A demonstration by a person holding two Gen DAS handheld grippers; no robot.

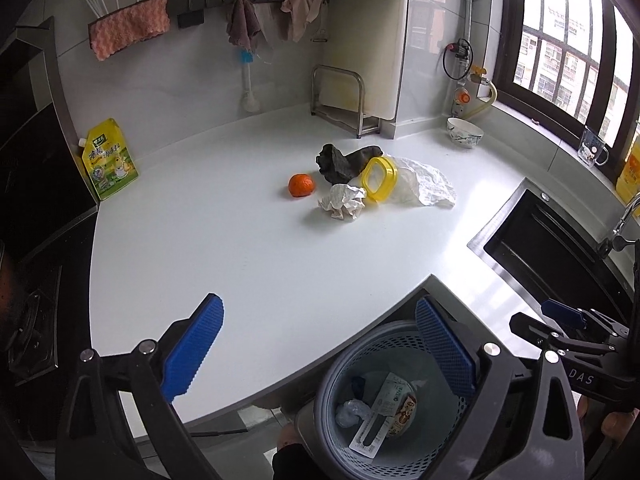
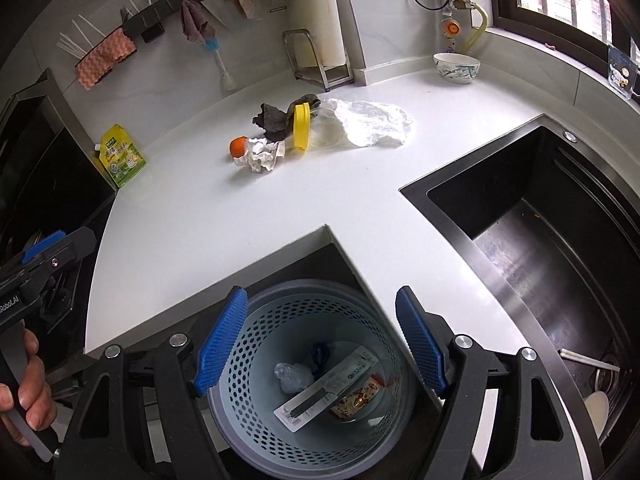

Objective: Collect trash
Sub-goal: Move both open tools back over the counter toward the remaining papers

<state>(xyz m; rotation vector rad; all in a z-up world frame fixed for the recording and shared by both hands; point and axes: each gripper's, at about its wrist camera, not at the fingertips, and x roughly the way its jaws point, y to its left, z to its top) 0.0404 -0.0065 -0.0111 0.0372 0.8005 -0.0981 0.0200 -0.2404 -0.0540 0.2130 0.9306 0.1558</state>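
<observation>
1. White kitchen countertop point(image 1: 248, 248) wraps a notch where a grey perforated plastic waste basket point(image 2: 256, 396) sits on the floor, already holding a flat packet, a wrapper and a scrap of clear film.
2. On the counter, going left to right, the cluster at about twelve o'clock from the basket reads: a small orange mandarin point(image 1: 301, 185), a crumpled ball of white paper point(image 1: 343, 202) just beside it, a dark crumpled rag point(image 1: 340, 162) behind, a clear tub with a yellow square rim point(image 1: 378, 180) lying on its side, and a wrinkled white plastic bag point(image 1: 426, 184) touching the tub.
3. Left gripper point(image 1: 320, 352) stands wide and empty, its right pad over the basket's rim.
4. Right gripper point(image 2: 320, 344) is also wide and empty – poised above the basket's mouth.
5. Best next pick, I judge, is the paper ball: nearest, light, clear of the rest.
6. Approach from six o'clock, pads straddling it – avoid nudging the mandarin, which could roll.
</observation>
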